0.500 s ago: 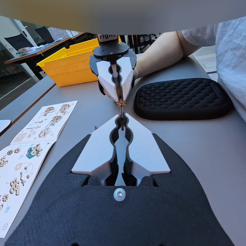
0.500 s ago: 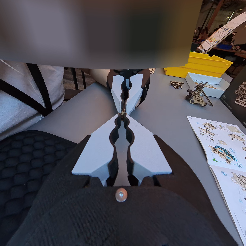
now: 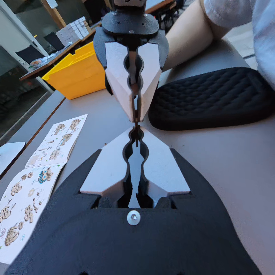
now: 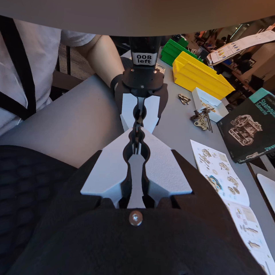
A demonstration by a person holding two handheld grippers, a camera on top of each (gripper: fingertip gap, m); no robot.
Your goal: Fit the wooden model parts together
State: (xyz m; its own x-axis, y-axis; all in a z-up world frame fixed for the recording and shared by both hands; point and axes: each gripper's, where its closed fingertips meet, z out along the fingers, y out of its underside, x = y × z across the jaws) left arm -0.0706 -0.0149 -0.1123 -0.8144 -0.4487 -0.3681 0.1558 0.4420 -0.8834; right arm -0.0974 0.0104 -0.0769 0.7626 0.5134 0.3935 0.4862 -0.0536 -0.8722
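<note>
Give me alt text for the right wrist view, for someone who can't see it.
Two tools meet tip to tip above a grey table, the right tool and left tool each pinching a thin wooden part. Right of them lie an instruction booklet, a half-built wooden model and yellow bins.

Black pad (image 3: 211,98) blocks right; booklet (image 3: 37,178) left, btwn bare

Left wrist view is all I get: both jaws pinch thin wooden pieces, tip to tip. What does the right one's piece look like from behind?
Observer: The right gripper holds a wooden piece that looks slotted at its near end.
Operator: Any built-up model on the table?
Observer: Yes, a partly built wooden model stands past the booklet.
Operator: Anything beside it?
Observer: A white tray, just behind it.
</note>
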